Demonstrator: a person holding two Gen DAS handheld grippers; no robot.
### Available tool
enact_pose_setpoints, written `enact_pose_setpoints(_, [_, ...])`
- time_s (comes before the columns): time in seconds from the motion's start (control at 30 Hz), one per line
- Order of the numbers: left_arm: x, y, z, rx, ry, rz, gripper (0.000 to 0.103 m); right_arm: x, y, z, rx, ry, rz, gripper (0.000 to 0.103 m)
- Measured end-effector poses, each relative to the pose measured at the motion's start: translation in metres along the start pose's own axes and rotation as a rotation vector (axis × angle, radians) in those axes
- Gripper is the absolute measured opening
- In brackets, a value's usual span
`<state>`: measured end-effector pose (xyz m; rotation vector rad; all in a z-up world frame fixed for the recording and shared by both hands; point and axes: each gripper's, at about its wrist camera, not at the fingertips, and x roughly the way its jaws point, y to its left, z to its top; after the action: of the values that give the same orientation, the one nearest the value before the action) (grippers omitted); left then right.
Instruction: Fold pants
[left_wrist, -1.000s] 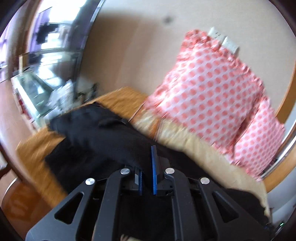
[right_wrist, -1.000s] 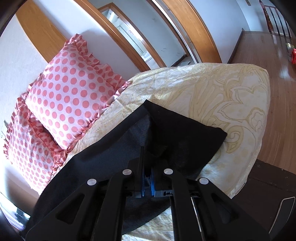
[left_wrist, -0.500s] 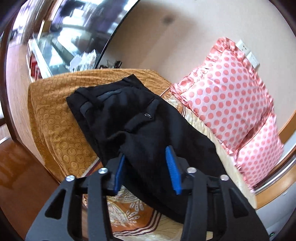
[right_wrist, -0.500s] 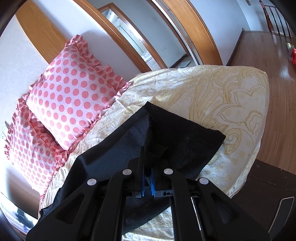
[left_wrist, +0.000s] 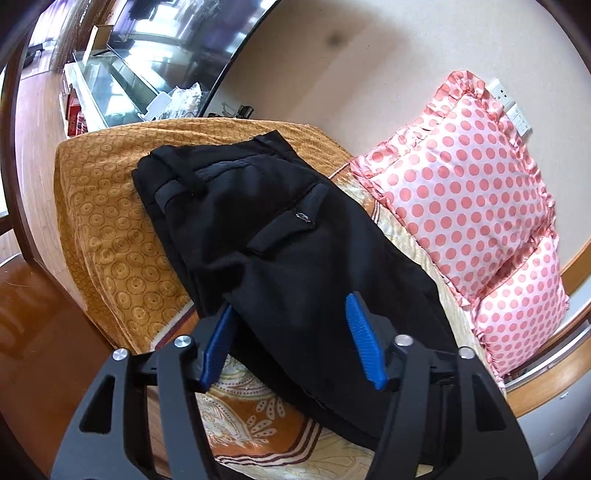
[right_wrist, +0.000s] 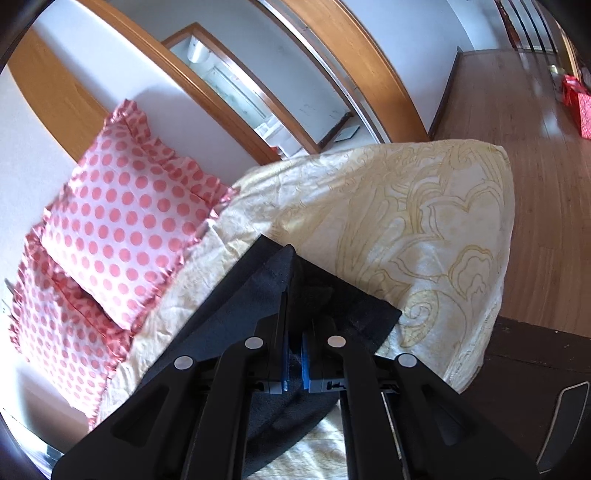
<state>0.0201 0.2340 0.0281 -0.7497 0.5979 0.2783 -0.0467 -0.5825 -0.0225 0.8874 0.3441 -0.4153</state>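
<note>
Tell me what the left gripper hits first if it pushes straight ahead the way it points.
Most likely the pants: the open left gripper points at the black cloth around the thigh, below the back pocket, with nothing between. Depth is unclear in the fisheye view.

One pair of black pants (left_wrist: 280, 243) lies on the bed, and two pink polka-dot pillows (left_wrist: 465, 184) (left_wrist: 524, 306) stand along its back edge. Two covers are spread there: one orange patterned blanket (left_wrist: 107, 206) and one cream floral bedspread (right_wrist: 406, 221). Two grippers show, the left gripper (left_wrist: 291, 339) and the right gripper (right_wrist: 295, 363).

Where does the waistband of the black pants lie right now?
In the left wrist view, the waistband lies upper left on the orange patterned cover, far from the polka-dot pillows.
</note>
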Motion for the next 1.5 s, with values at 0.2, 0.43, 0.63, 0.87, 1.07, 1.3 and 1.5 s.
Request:
enact_pose_setpoints(0.2, [0.004,0.003,0.004,-0.009,0.047,-0.003,0.018,-0.001,-0.011,-0.003,0.029,0.016,0.015,0.005])
enact_pose_setpoints(0.43, [-0.003,-0.001,0.002,0.067,0.058,0.035,0.014,-0.012,-0.011,-0.001,0.034,-0.003,0.034,0.005])
enact_pose_setpoints(0.63, [0.006,-0.001,-0.003,0.137,0.037,0.096,0.014,-0.001,-0.014,-0.006,0.031,0.023,-0.006,0.005])
enact_pose_setpoints(0.87, [-0.006,-0.008,0.007,0.138,-0.006,0.082,0.013,-0.023,0.003,0.008,0.003,-0.040,0.075,0.005])
enact_pose_setpoints(1.07, [0.001,-0.008,0.006,0.166,0.012,0.115,0.013,-0.013,0.006,0.010,-0.068,0.018,-0.014,0.005])
enact_pose_setpoints(1.3, [0.008,-0.007,-0.003,0.219,0.021,0.140,0.028,-0.007,-0.001,-0.007,-0.127,0.049,-0.087,0.006])
enact_pose_setpoints(1.5, [-0.015,-0.015,-0.014,0.290,-0.027,0.143,0.081,-0.029,0.009,-0.005,-0.217,-0.021,-0.248,0.051])
